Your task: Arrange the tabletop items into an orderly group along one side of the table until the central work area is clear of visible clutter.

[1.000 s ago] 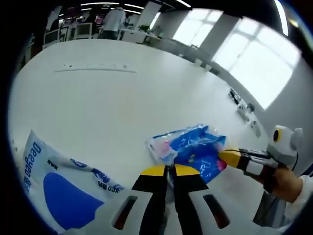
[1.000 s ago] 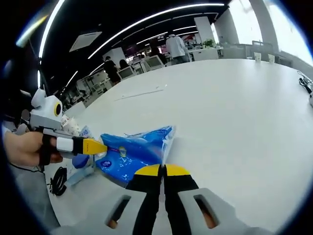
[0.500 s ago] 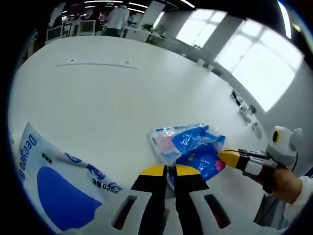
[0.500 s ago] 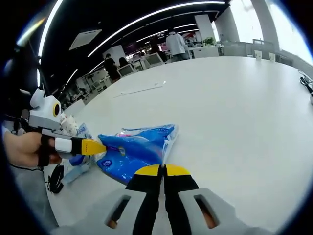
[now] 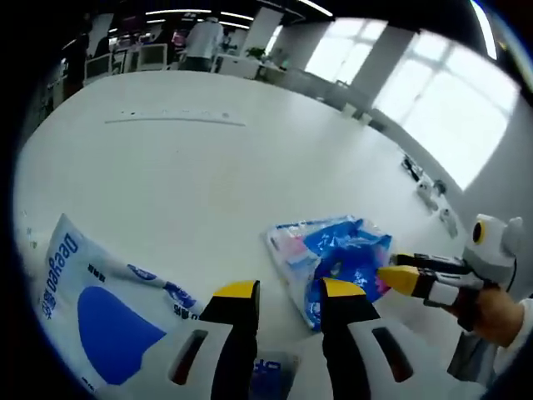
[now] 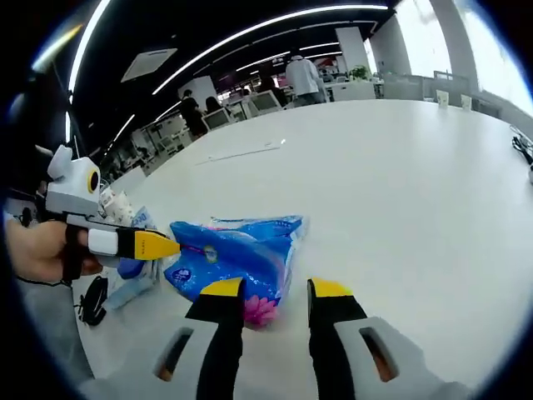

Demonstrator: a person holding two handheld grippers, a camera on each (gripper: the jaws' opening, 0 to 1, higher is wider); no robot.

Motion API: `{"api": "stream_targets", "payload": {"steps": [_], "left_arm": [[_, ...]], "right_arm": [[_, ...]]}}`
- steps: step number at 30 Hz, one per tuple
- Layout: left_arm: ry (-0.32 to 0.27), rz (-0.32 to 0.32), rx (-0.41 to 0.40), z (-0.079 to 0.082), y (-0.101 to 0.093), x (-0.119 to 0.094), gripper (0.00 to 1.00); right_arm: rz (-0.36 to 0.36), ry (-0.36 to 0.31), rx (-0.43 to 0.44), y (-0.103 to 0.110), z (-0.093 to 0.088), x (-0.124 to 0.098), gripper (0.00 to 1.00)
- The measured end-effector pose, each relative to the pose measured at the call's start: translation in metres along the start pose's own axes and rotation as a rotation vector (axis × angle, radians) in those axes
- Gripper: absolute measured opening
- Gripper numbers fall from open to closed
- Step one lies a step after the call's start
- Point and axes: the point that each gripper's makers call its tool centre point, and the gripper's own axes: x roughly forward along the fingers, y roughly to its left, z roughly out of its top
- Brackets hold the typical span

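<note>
A blue plastic tissue pack (image 5: 337,254) with pink print lies on the white table (image 5: 166,183). My left gripper (image 5: 289,292) is open, its jaws standing just short of the pack's near-left corner. From the right, the right gripper (image 5: 398,277) reaches the pack's far end. In the right gripper view the same pack (image 6: 237,254) lies ahead, and my right gripper (image 6: 276,288) is open with the pack's pink corner between its jaws. The left gripper (image 6: 160,246), held by a hand, touches the pack's left end. A large white and blue bag (image 5: 92,304) lies to the left.
A thin strip (image 5: 175,122) runs across the far table. Small devices (image 5: 426,185) sit near the window-side edge. A black cable (image 6: 96,304) and part of the white bag (image 6: 133,279) lie by the left hand. People and desks stand beyond the table.
Both grippers were shut on the blue pack; both have now opened and the pack rests flat on the table. The views shifted only slightly.
</note>
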Motion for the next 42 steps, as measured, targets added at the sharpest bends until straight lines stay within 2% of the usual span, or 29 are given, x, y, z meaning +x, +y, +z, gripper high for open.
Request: {"api": "stream_targets", "payload": {"steps": [4,7,14,20,26,42], "left_arm": [[-0.016,-0.013,0.01,0.005,-0.004,-0.002,0.4],[-0.023,-0.019,0.007,0.007,-0.005,-0.003,0.44],[-0.018,-0.022,0.014,0.008,-0.006,-0.009,0.42],[-0.03,-0.015,0.051,0.013,-0.004,-0.019,0.4],[-0.044,-0.02,0.073,0.023,0.0,-0.027,0.4],[-0.077,-0.026,0.086,0.036,0.013,-0.075,0.42]], "right_arm": [[0.012,-0.012,-0.015,0.009,0.004,-0.003,0.37],[0.016,-0.017,-0.02,0.011,0.006,-0.004,0.38],[0.015,-0.016,-0.036,0.014,0.008,-0.008,0.37],[0.003,-0.024,-0.04,0.016,0.011,-0.017,0.36],[-0.005,-0.033,-0.031,0.023,0.013,-0.021,0.35],[-0.028,-0.059,-0.065,0.058,0.029,-0.041,0.35]]}}
